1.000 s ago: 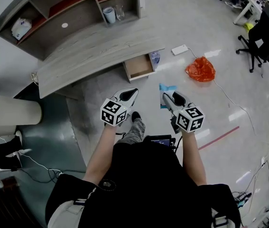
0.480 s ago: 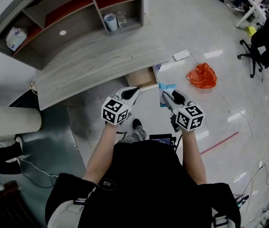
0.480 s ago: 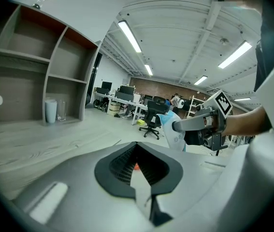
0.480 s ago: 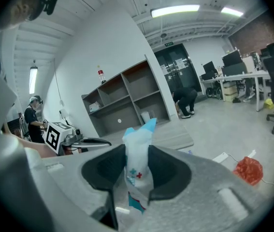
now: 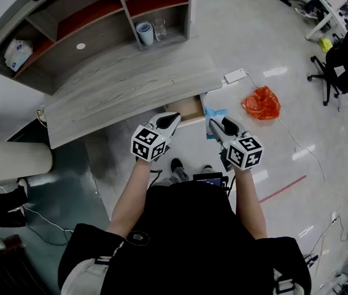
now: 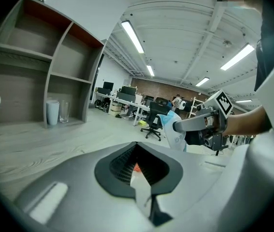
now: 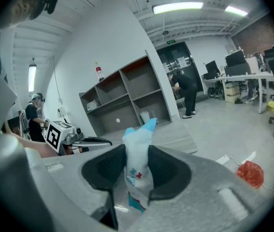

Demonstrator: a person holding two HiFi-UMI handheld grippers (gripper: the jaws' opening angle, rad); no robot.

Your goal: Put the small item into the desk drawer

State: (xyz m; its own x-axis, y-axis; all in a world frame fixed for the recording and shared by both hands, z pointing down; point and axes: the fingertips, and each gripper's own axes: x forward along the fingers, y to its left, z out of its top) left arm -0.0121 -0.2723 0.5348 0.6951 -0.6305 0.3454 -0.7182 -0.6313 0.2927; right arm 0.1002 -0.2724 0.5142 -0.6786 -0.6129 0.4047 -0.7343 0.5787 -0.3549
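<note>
A white and blue packet (image 7: 137, 154) stands upright between the jaws of my right gripper (image 7: 137, 172), which is shut on it. In the head view that gripper (image 5: 213, 125) holds the packet (image 5: 214, 114) just right of the open wooden drawer (image 5: 186, 108) under the curved grey desk (image 5: 124, 88). My left gripper (image 5: 170, 120) hovers over the drawer's near edge and hides part of it. Its jaws (image 6: 137, 167) are shut with nothing between them. The drawer's inside is mostly hidden.
An orange bag (image 5: 261, 102) and a white flat box (image 5: 235, 76) lie on the floor to the right. A cup (image 5: 143, 32) and a glass (image 5: 159, 29) stand on the shelf unit behind the desk. Office chairs (image 5: 345, 63) stand far right, a white bin (image 5: 14, 160) at left.
The desk and drawer have come closer to both grippers, and the left gripper now overlaps the drawer. The right gripper keeps its hold on the packet.
</note>
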